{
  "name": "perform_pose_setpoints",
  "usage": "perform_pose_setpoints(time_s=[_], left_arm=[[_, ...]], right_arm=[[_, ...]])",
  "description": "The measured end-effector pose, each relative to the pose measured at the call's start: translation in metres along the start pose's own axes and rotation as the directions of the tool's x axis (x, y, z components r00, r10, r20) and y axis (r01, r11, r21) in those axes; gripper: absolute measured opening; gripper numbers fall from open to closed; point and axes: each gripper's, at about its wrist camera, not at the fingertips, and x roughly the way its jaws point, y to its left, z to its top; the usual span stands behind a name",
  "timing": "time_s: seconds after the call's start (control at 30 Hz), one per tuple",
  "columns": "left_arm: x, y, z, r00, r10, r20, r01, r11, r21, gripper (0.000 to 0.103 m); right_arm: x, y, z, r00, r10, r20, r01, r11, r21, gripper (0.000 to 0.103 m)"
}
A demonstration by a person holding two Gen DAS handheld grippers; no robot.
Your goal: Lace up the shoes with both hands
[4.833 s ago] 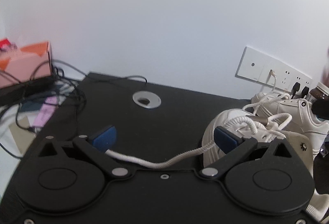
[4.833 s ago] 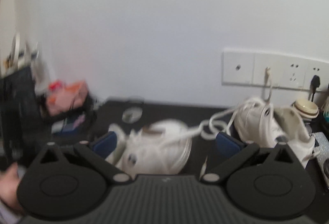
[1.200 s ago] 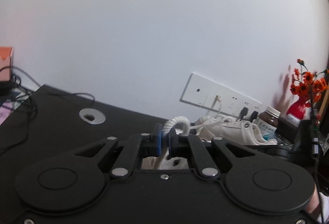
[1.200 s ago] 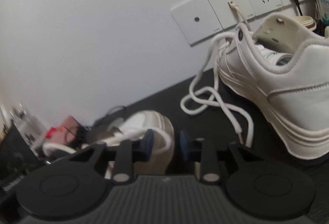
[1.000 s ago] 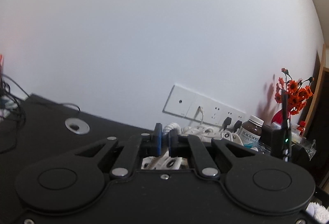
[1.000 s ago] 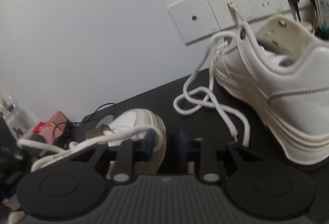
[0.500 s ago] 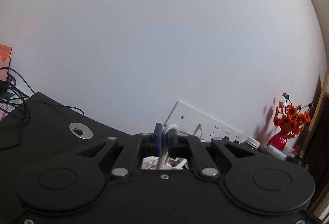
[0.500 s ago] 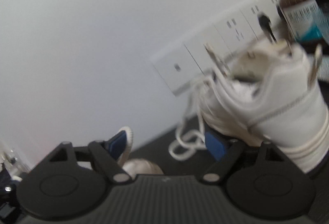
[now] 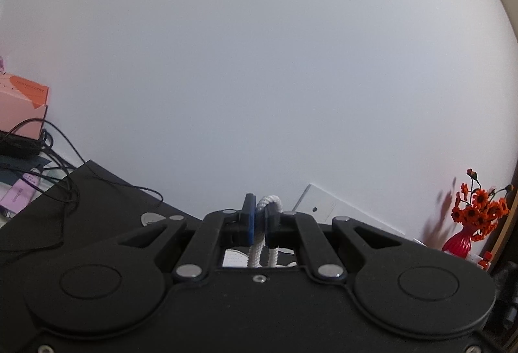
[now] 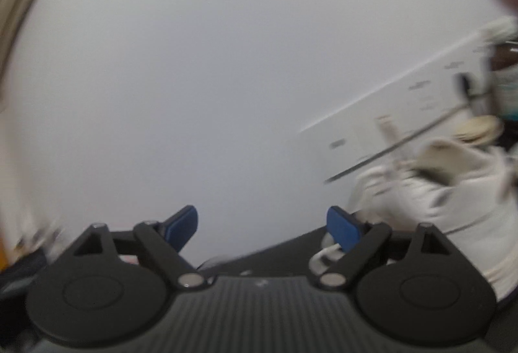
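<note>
Shoelace (image 9: 268, 203) first: I count one white loop of it, pinched between the two blue pads of my left hand-held gripper (image 9: 258, 218), whose jaws are closed tight on it; two strands of the same cord run down from the pads toward a sliver of white below, too little of it showing for me to say what it is; my right hand-held gripper (image 10: 262, 225) is opening, its two blue pads wide apart with nothing between them, only bare wall beyond; through the right wrist view, badly blurred, I make out one white shoe (image 10: 437, 191) standing on the dark tabletop (image 10: 291, 248) to the right of the jaws, its opening upward, with a bit of white lace (image 10: 323, 256) lying just under the right finger; one long white socket panel (image 10: 404, 113) sits on the wall behind the shoe, with one dark plug in it as far as I can tell; in the left wrist view I count one red vase of orange flowers (image 9: 476, 217) far right, one pink box (image 9: 22, 107) far left, several thin black cables (image 9: 64, 188) trailing over the tabletop edge, and one round metal grommet (image 9: 152, 217) set in the tabletop.
</note>
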Motion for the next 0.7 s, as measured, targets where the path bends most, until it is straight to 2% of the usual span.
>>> perform_pose_setpoints(time_s=[0.07,0.1,0.13,0.27,0.4,0.57,0.7], left_arm=[[0.001,0.002,0.000,1.000,0.003,-0.004,-0.003,1.000,-0.013,0.005],[0.001,0.003,0.000,1.000,0.000,-0.005,0.000,1.000,-0.018,0.005],[0.000,0.004,0.000,1.000,-0.003,-0.006,0.003,1.000,-0.023,0.005],[0.000,-0.001,-0.001,0.999,-0.033,-0.009,0.033,0.999,-0.019,0.005],[-0.001,-0.004,-0.003,0.998,-0.059,-0.013,0.059,0.998,-0.019,0.004],[-0.002,-0.003,-0.002,0.998,-0.067,-0.007,0.066,0.997,-0.027,0.004],[-0.009,-0.001,0.003,0.997,-0.066,0.034,0.067,0.997,-0.035,0.004]], right_arm=[[0.003,0.014,-0.003,0.989,0.114,-0.098,-0.120,0.991,-0.056,0.088],[0.006,0.022,-0.006,0.979,0.143,-0.144,-0.157,0.984,-0.088,0.088],[0.008,0.030,-0.010,0.974,0.138,-0.177,-0.162,0.978,-0.129,0.088],[0.031,0.047,-0.029,0.971,-0.010,-0.240,-0.056,0.962,-0.268,0.087],[0.058,0.031,-0.044,0.946,-0.134,-0.294,0.058,0.966,-0.253,0.087],[0.065,0.015,-0.052,0.942,-0.124,-0.311,0.089,0.988,-0.126,0.087],[0.066,0.019,-0.058,0.945,-0.176,-0.274,0.138,0.978,-0.154,0.090]])
